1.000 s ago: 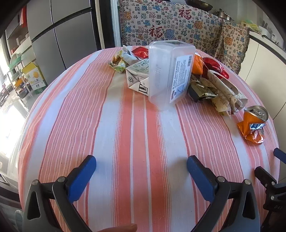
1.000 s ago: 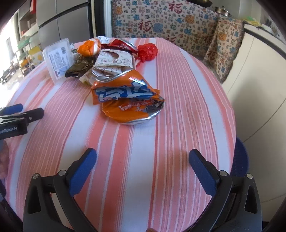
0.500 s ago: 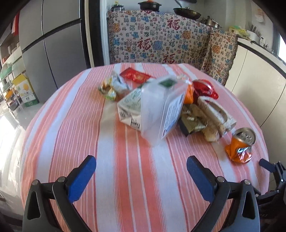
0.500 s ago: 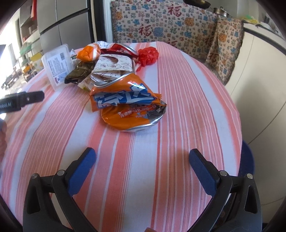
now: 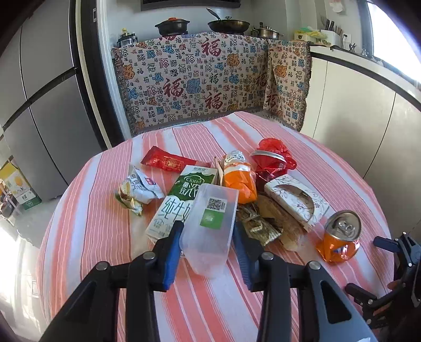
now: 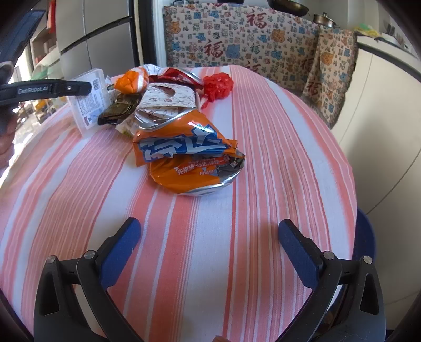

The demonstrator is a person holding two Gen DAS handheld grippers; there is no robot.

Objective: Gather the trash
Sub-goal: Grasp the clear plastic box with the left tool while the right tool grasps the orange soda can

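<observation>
A clear plastic box (image 5: 209, 223) sits between the blue pads of the left gripper (image 5: 206, 236), whose jaws are closing on it; both pads lie against its sides, and it stands tilted above the striped bench (image 5: 105, 236). Just beyond the box lies the rest of the trash, heaped at the middle of the bench: a green-and-white milk carton (image 5: 179, 202) to its left, an orange packet (image 5: 238, 181) behind it, a white patterned carton (image 5: 294, 202) to the right, with brown wrappers (image 5: 259, 223) between. Farther back lie a red sachet (image 5: 168, 163) and a crumpled red bag (image 5: 273, 157); at far left sits a small pile of white and gold wrappers (image 5: 136, 192). A crushed orange can (image 5: 339, 236) stands alone at the near right of the heap.

In the right wrist view that can (image 6: 189, 157) lies nearest the camera, straight ahead of the right gripper (image 6: 209, 250), which hangs over bare cloth with its jaws wide apart and nothing between them. The box (image 6: 89, 100) shows at far left there, with a black finger of the left gripper (image 6: 52, 88) across it.

Behind the bench hangs a patterned cloth (image 5: 210, 79), with pans (image 5: 229, 25) above it and a grey fridge (image 5: 39, 105) at left.
</observation>
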